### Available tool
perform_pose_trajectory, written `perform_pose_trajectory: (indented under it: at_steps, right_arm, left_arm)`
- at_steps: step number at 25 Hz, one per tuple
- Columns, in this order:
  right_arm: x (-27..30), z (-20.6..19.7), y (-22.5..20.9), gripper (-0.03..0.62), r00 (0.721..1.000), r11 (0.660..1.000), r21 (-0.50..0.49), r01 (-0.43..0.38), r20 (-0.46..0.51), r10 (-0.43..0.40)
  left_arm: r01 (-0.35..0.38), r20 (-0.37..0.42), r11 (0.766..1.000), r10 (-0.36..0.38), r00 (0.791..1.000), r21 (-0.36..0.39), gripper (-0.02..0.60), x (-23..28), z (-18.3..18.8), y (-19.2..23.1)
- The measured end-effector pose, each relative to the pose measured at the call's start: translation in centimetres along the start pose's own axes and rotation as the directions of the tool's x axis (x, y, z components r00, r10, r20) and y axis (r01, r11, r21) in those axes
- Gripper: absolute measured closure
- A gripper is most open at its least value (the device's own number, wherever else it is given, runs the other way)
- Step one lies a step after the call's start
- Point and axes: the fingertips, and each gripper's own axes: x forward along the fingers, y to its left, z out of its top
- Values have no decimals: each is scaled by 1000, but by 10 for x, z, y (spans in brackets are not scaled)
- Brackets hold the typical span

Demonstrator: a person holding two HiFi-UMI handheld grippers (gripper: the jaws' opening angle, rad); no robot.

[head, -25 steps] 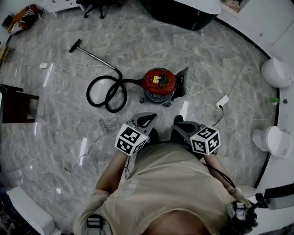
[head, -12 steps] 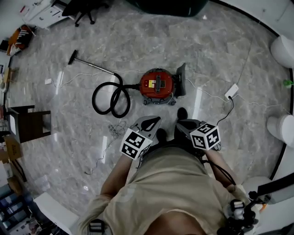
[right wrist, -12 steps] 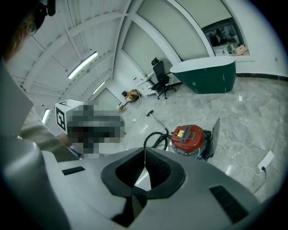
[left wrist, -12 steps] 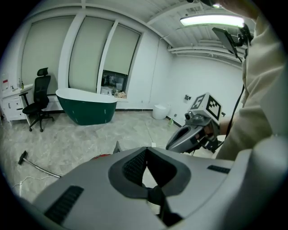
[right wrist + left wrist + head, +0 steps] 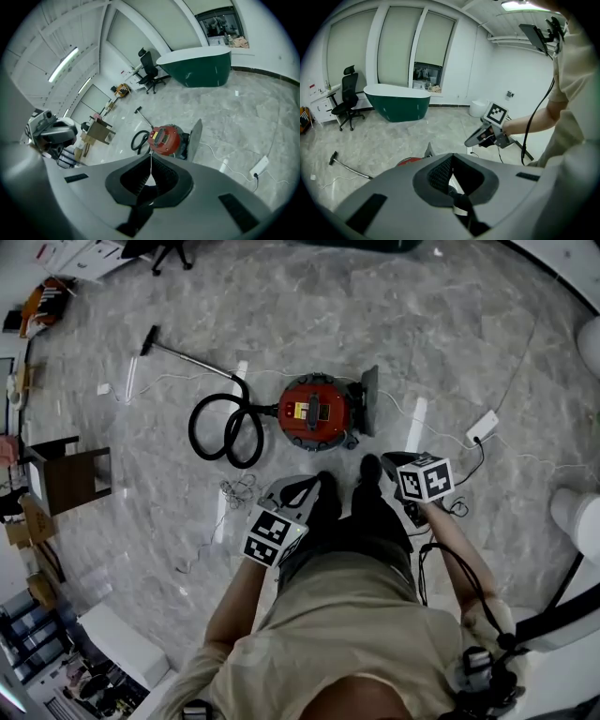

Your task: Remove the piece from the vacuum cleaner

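Red vacuum cleaner (image 5: 317, 413) stands on the floor (image 5: 450, 324), a grey flat piece (image 5: 368, 399) upright at its right side; left tool (image 5: 305, 486) and right tool (image 5: 151, 156) hover near it, both clenched, empty

1. A grey marble-patterned tile floor (image 5: 394, 324) spreads across the room.
2. A dark green oval bathtub (image 5: 396, 101) stands before tall windows, with a black wheeled office chair (image 5: 347, 91) near it.
3. A white power strip (image 5: 481, 425) lies on the floor, its white cord trailing away.
4. A brown boxy stand (image 5: 70, 479) sits well apart, at the left edge.
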Motion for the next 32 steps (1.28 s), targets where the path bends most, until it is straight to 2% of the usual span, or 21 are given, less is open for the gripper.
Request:
perform_pose_trajectory:
  at_steps: [6,7,8,11,16,21,29,32]
  right_arm:
    - [54,21,-47,586,1000,983,182,-27,7,26]
    - [65,23,-54,560,1000,981,193,-20,0,20]
    - [77,24,-59,494,1000,980,200,-13,-15,16]
    - [117,21,-78,421,997,978,207,27,-81,-11]
    - [185,18,-132,418,980,971,186,152,-155,-123]
    - [230,8,-178,416,954,950,162,267,-183,-237]
    - [274,7,-207,418,958,945,195,264,-166,-234]
    - [290,2,-216,418,947,938,177,297,-181,-266]
  left_arm:
    - [26,-50,999,-28,998,-46,586,31,-29,10]
    - [37,-57,998,-40,998,-54,586,37,-34,13]
    - [49,-64,997,-53,997,-62,586,44,-40,17]
    - [93,-82,993,-99,992,-76,586,72,-62,39]
    - [85,-96,996,-84,992,-1,586,132,-80,103]
    - [69,-102,997,-64,993,46,586,180,-99,151]
    - [65,-144,994,-51,988,91,586,234,-134,175]
    - [67,-167,994,-50,985,92,586,249,-149,178]
